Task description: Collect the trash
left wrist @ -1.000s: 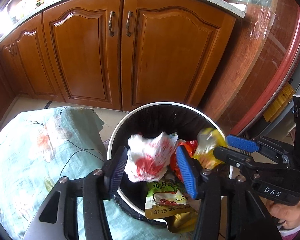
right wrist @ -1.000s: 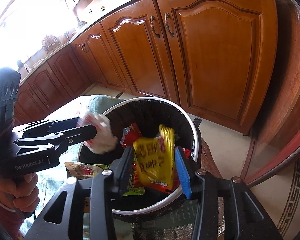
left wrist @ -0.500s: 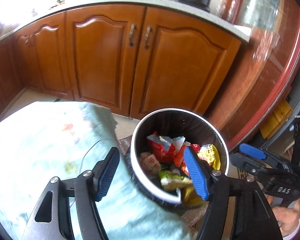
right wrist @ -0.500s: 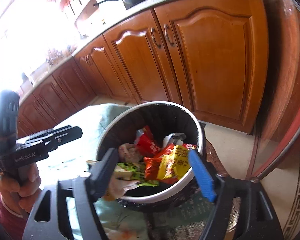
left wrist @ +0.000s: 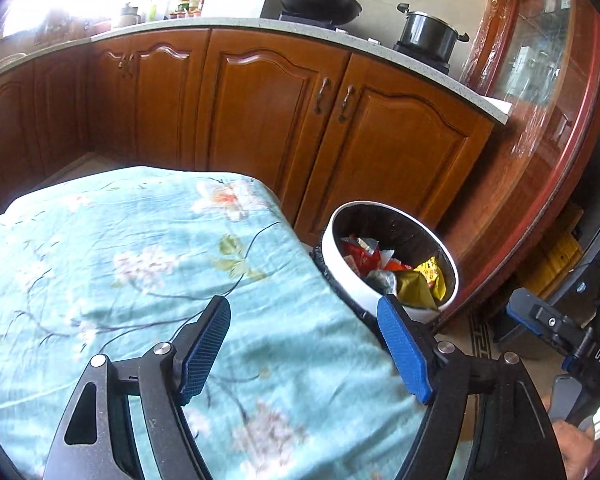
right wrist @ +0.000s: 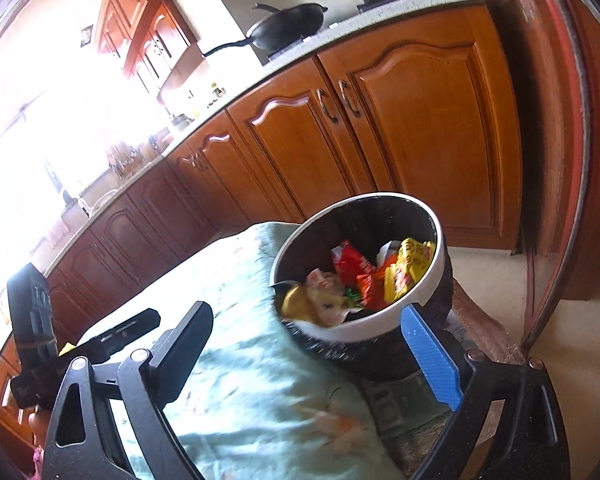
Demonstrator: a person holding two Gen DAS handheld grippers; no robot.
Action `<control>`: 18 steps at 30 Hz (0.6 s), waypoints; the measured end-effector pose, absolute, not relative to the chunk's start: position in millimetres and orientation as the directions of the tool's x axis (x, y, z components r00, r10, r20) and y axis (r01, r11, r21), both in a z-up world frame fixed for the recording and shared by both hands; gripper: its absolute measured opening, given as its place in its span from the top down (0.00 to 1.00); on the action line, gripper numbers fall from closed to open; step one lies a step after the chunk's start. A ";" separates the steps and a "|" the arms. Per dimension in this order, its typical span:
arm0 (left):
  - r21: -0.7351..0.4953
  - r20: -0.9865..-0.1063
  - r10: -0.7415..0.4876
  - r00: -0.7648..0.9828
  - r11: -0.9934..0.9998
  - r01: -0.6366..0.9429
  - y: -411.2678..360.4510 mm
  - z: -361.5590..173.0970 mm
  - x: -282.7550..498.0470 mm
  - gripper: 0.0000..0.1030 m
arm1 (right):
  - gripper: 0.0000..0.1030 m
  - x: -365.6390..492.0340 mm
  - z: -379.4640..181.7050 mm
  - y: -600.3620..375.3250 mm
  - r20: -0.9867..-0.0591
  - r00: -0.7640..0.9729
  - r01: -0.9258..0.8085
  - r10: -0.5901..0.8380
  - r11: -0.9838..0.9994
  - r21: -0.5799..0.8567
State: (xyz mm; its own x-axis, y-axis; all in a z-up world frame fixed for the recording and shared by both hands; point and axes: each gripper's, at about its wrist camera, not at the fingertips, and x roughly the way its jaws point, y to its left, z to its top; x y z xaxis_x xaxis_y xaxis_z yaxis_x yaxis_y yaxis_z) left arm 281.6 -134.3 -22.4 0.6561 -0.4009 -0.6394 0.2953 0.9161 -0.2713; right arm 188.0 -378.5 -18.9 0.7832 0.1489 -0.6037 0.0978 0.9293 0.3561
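**Both grippers empty, bin full near its rim**

The left gripper [left wrist: 304, 344] hangs over the pale blue floral cloth [left wrist: 140, 264] with its blue-padded jaws spreading wider and nothing between them. The right gripper [right wrist: 320, 344] is also opening, very wide and empty, in front of the round white-rimmed trash bin with a black liner [right wrist: 440, 264]. The bin stands just beside the cloth's right edge, and the red, yellow and green snack wrappers [right wrist: 380, 276] lie heaped inside it.

The risk, as I judge it: one crumpled wrapper sits near the rim by the cloth and could spill out if the bin is nudged. No loose trash shows on the cloth, so a further reach may close on fabric alone and drag it.
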 end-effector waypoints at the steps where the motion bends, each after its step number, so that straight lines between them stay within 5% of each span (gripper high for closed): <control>1: -0.266 -0.633 -0.398 0.664 0.917 0.296 -129.8 -20.1 272.9 0.27 | 0.05 183.2 -16.7 -373.6 -0.596 0.790 0.093 0.147 0.931 0.354; 7: -0.238 -0.587 -0.382 0.714 0.924 0.299 -113.5 -5.5 221.4 0.22 | 0.05 153.1 0.2 -347.4 -0.546 0.831 0.072 0.106 0.953 0.295; 12: -0.208 -0.512 -0.333 0.792 0.942 0.262 -96.6 9.1 177.1 0.02 | 0.00 120.8 29.2 -325.2 -0.432 0.902 0.061 0.026 0.981 0.187; 18: -0.112 -0.400 -0.219 0.890 0.975 0.190 -87.9 8.3 122.4 0.01 | 0.00 100.6 35.3 -302.6 -0.337 0.940 0.079 -0.057 0.996 0.050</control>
State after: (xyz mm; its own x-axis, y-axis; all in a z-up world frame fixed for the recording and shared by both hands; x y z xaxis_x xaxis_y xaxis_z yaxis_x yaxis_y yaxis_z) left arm 122.4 -87.9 8.3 0.8898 -0.2195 -0.4001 0.1902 0.9753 -0.1121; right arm 100.6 -302.6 35.3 0.9396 -0.0575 -0.3373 0.0787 0.9957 0.0495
